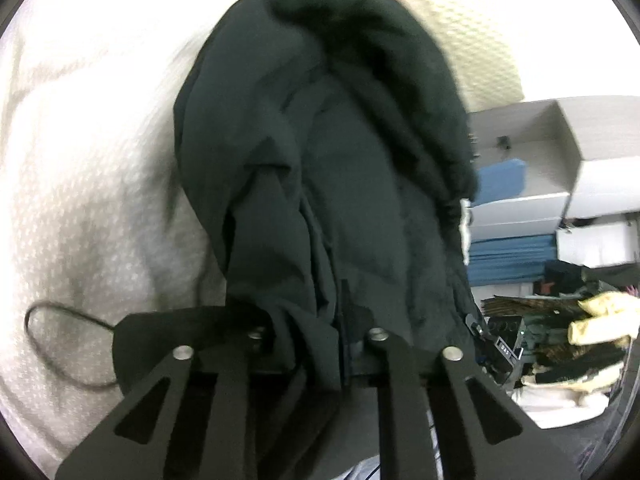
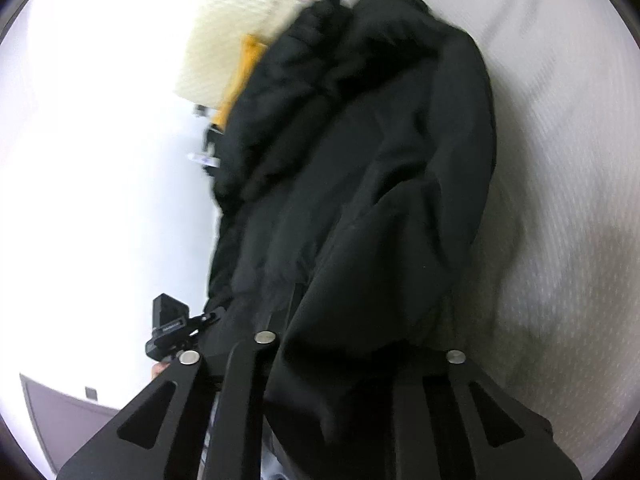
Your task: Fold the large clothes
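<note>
Left wrist view: white dotted bedcover point(image 1: 80, 200) fills left and top of frame, overexposed at top. Thin black cable point(image 1: 52, 344) loops on it, lower left. Right side: grey-white shelves point(image 1: 560, 160) with blue stacks point(image 1: 512, 256); clutter below them, blurred.

Right wrist view: same bedcover point(image 2: 560, 160) on right. Bright white wall point(image 2: 80, 160) on left; dark door point(image 2: 60, 412) at lower left. Cream textured panel point(image 2: 224, 48) at upper centre, orange patch point(image 2: 244, 72) beside it.

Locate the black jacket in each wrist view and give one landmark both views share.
Left wrist: black jacket fills the centre, bunched fabric running into the left gripper.
Right wrist: jacket fills the centre, running into the right gripper.
Shared landmark: white textured bedding beneath.
</note>
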`<state>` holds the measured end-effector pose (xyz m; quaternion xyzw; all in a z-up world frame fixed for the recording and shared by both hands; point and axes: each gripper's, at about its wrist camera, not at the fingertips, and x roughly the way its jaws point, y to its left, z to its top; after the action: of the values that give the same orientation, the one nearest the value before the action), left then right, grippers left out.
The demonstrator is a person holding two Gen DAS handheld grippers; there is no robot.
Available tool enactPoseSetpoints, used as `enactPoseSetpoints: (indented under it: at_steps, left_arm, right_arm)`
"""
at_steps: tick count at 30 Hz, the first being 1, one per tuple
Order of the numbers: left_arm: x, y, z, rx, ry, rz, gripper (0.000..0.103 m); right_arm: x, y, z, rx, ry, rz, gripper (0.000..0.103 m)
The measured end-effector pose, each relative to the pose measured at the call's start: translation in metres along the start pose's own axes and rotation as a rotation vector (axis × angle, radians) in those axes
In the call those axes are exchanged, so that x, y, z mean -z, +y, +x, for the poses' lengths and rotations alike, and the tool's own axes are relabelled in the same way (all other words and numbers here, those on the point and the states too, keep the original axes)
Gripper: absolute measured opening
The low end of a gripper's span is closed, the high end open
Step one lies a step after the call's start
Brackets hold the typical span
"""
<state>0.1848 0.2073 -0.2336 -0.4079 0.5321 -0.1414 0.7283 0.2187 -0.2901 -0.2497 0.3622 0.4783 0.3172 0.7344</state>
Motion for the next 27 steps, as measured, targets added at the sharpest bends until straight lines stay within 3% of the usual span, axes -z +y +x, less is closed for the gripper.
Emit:
enactPoseSetpoints:
  at_steps: [7, 12, 18, 27]
  left_arm:
    - [0.015, -0.039, -0.034, 0.094, -0.059, 0.07, 0.009]
    - [0.029, -0.061, -0.059, 0.137, -0.083, 0.101, 0.009]
    - [0.052, -0.068, -0.097, 0.149, -0.114, 0.129, 0.009]
    - [0.096, -0.065, -0.132, 0.125, -0.098, 0.151, 0.009]
  right_arm:
    - [0.003, 0.023, -0.036, -0.105, -0.089, -0.048, 0.008]
    - [0.014, 0.041, -0.09, -0.153, -0.15, -0.095, 0.007]
    - [0.047, 0.074, -0.134, -0.165, -0.178, -0.162, 0.007]
    - [0.11, 0.094, -0.161, -0.17, -0.182, -0.192, 0.007]
